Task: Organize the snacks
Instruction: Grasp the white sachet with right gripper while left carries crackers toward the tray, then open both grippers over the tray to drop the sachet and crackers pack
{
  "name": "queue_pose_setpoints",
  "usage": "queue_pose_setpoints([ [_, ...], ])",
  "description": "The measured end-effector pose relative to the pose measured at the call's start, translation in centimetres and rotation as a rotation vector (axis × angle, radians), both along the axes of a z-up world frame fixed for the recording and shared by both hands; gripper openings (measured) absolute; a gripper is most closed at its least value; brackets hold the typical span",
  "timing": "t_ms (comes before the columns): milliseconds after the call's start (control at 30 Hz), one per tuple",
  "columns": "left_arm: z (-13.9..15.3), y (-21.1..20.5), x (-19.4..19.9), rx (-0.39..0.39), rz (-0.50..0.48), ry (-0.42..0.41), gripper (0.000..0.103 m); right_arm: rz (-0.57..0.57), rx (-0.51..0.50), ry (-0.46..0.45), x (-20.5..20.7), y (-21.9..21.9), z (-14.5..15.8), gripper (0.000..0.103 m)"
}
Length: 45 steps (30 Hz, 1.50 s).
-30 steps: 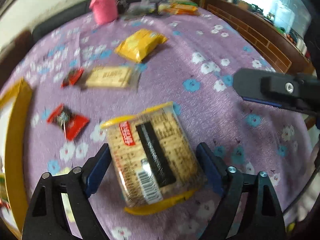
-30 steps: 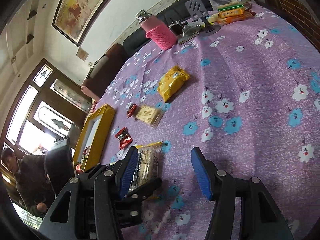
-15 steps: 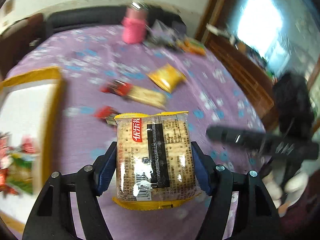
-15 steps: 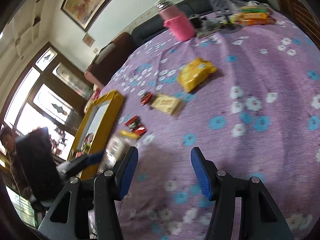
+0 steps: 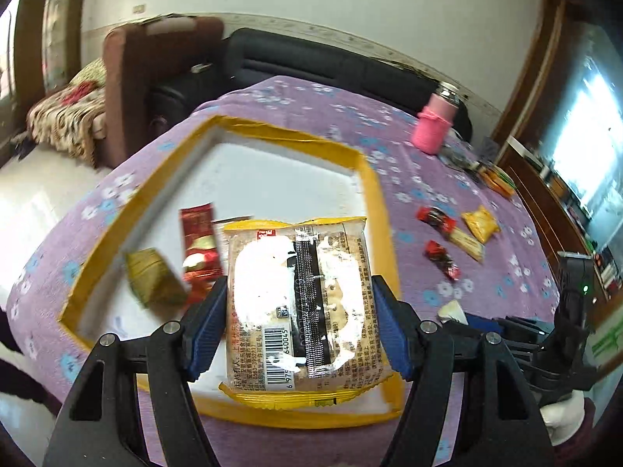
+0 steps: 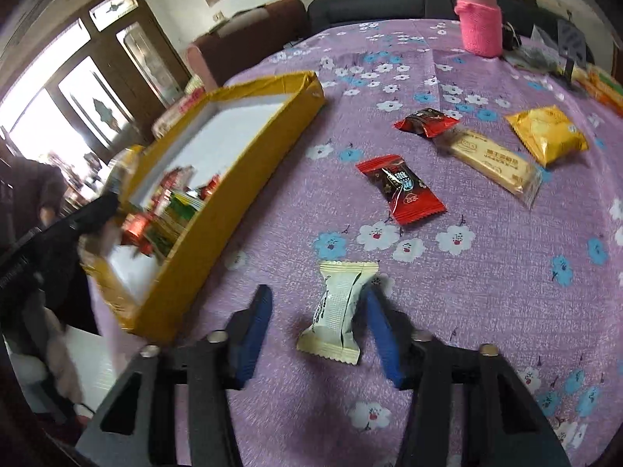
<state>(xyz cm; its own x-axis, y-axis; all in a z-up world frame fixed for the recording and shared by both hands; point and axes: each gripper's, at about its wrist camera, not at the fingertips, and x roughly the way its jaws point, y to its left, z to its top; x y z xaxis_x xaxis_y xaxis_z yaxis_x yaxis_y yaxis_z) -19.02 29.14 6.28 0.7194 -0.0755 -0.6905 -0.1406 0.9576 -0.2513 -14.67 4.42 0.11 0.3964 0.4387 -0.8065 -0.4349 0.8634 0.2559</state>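
My left gripper [image 5: 298, 319] is shut on a clear cracker pack [image 5: 296, 295] with yellow ends, which hangs over the near right part of the yellow box [image 5: 373, 202]. Inside the white-floored box lie a red packet [image 5: 198, 241] and a gold-green packet [image 5: 153, 282]. In the right wrist view my right gripper [image 6: 317, 323] is low over the purple cloth with a small white candy [image 6: 337, 307] between its jaws, which are closing. The right pad is at the wrapper's edge; the left pad stands clear of it.
On the flowered cloth lie two red candies [image 6: 401, 188] [image 6: 426, 121], a beige biscuit bar [image 6: 490, 161] and a yellow pack [image 6: 547, 134]. A pink bottle [image 6: 479, 27] and more packets stand at the far edge. The yellow box [image 6: 249, 163] is left of the candy.
The left gripper lifted the cracker pack off the cloth and carried it left over the yellow box. The right gripper swung down around the white candy and its jaws narrowed.
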Motion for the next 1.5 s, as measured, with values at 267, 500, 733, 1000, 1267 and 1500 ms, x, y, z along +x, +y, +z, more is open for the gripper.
queue_pose_setpoints([
  [267,0.4,3.8,0.7,-0.069,0.020,-0.011,0.069,-0.046,-0.040,-0.048,-0.3,0.1,0.9,0.018],
  [500,2.5,4.7,5.6,-0.005,0.016,0.009,0.069,0.067,0.105,-0.075,1.6,4.4,6.7,0.018],
  [733,-0.3,6.1,10.8,-0.019,0.030,0.136,0.069,0.181,0.075,-0.025,4.3,13.0,4.9,0.018],
  [1000,-2.9,7.2,13.6,-0.066,0.036,0.213,0.070,0.192,0.013,-0.006,6.7,16.6,2.1,0.022],
  [1267,-1.4,8.4,12.1,-0.227,0.031,0.155,0.069,0.133,0.113,-0.067,6.6,12.5,4.6,0.039],
  [1500,3.7,3.9,8.0,-0.232,-0.095,0.016,0.074,-0.081,0.102,-0.146,7.2,0.2,6.2,0.046],
])
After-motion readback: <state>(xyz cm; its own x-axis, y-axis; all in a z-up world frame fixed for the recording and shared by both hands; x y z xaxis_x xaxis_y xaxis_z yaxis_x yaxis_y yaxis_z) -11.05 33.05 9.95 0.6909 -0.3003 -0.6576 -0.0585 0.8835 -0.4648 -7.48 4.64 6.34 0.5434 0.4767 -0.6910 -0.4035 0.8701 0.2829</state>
